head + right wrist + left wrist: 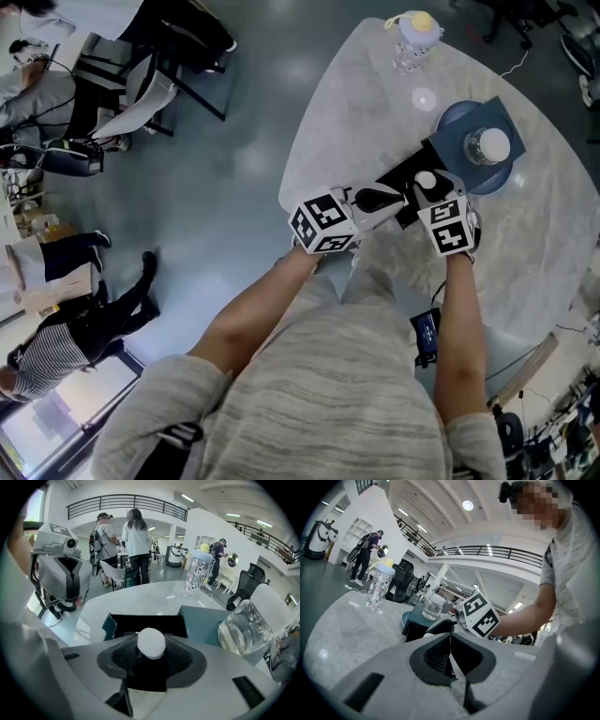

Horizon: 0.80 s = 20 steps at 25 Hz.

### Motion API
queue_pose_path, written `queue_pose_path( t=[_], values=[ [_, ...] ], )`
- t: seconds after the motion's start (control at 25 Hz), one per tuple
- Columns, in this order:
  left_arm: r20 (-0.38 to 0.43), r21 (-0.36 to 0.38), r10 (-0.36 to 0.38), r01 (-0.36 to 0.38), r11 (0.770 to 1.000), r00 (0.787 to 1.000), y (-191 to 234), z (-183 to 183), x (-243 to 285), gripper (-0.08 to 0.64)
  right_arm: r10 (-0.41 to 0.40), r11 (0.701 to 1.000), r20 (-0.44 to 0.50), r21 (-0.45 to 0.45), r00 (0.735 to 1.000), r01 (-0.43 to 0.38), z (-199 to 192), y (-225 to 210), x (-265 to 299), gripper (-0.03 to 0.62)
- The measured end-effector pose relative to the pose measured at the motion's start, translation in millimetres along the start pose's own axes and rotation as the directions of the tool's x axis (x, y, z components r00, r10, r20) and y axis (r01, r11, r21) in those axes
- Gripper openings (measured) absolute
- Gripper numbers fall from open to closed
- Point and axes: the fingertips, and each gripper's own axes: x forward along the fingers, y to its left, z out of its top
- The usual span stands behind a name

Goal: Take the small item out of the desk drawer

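Note:
A dark teal drawer unit (450,117) stands on the marble table (356,103), its black drawer (401,176) pulled out toward me. A small white round item (426,180) sits over the open drawer (145,623). In the right gripper view this item (151,642) lies between the jaws of my right gripper (151,657), which stand wide with no clear press on it. My left gripper (379,199) hovers just left of the drawer front, and its jaws (450,656) meet with nothing between them. The right gripper's marker cube (480,616) shows beyond them.
A clear jar with a white lid (487,145) stands on top of the unit. A patterned bottle with a yellow top (415,37) is at the table's far edge. Chairs (155,70) and people (66,328) are on the floor to the left. The table's near edge is by my body.

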Motion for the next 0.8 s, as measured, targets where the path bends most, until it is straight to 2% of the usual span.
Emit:
queue_pose_path(
  t=[0.4,0.6,0.8],
  values=[
    [0.022,0.024,-0.020,0.020,1.000,1.000,-12.7,7.6,-16.9,0.015,-0.003,0.997,0.107,0.072,0.994,-0.005,23.7,15.6,-38.0,0.176],
    [0.022,0.049,-0.048,0.047,0.998,0.999,-26.6,8.9,-19.9,0.015,0.023,0.996,0.195,0.085,0.981,-0.040,35.2,30.4,-67.5,0.175],
    [0.012,0.071,-0.093,0.092,0.993,0.996,-48.3,4.8,-23.8,0.015,0.008,0.992,0.256,0.117,0.967,-0.039,36.4,48.7,-97.4,0.175]
  ],
)
